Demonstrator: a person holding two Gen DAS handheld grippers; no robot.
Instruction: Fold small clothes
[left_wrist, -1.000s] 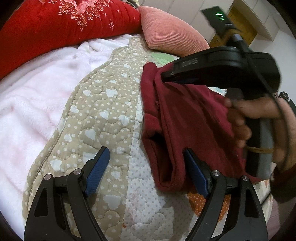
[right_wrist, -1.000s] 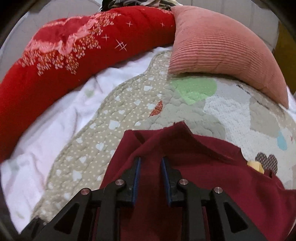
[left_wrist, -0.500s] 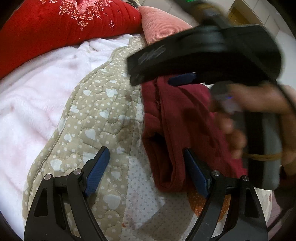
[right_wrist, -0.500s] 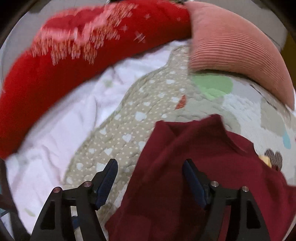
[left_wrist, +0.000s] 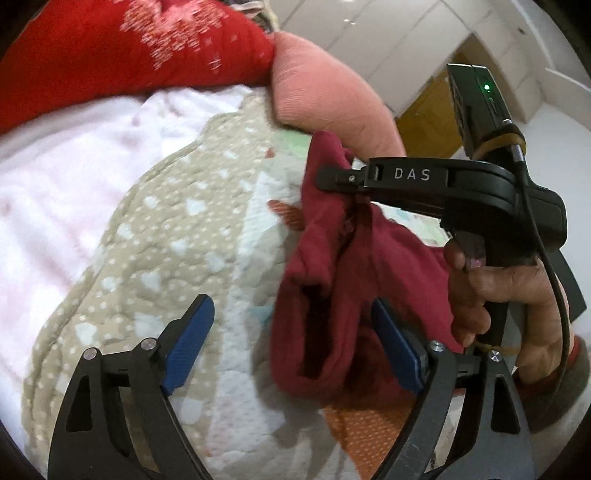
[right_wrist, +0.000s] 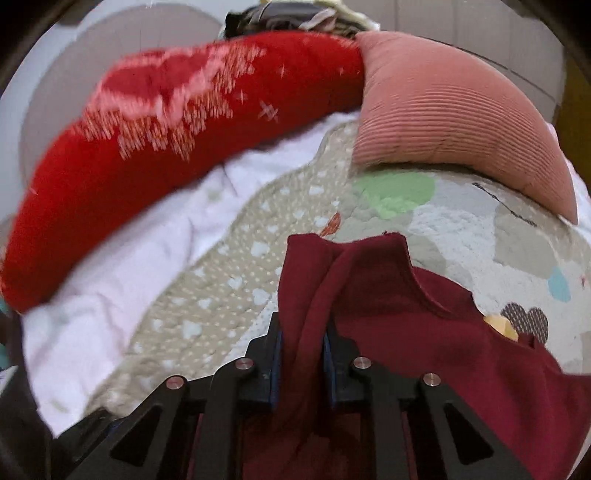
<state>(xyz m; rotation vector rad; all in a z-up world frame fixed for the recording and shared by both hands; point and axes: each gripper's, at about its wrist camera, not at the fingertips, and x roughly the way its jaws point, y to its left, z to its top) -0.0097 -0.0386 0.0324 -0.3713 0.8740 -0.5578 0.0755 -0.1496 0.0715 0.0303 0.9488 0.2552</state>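
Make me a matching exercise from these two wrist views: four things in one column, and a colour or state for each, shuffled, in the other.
Things:
1. garment
2. ribbed cushion
3. left gripper
4. long bolster

Colour or state:
A. bright red with a pale stitched pattern
B. dark maroon, bunched between the right gripper's pads
C. jaws wide apart, blue pads showing
D. salmon pink

Pairs: 1-B, 2-D, 3-C, 4-A
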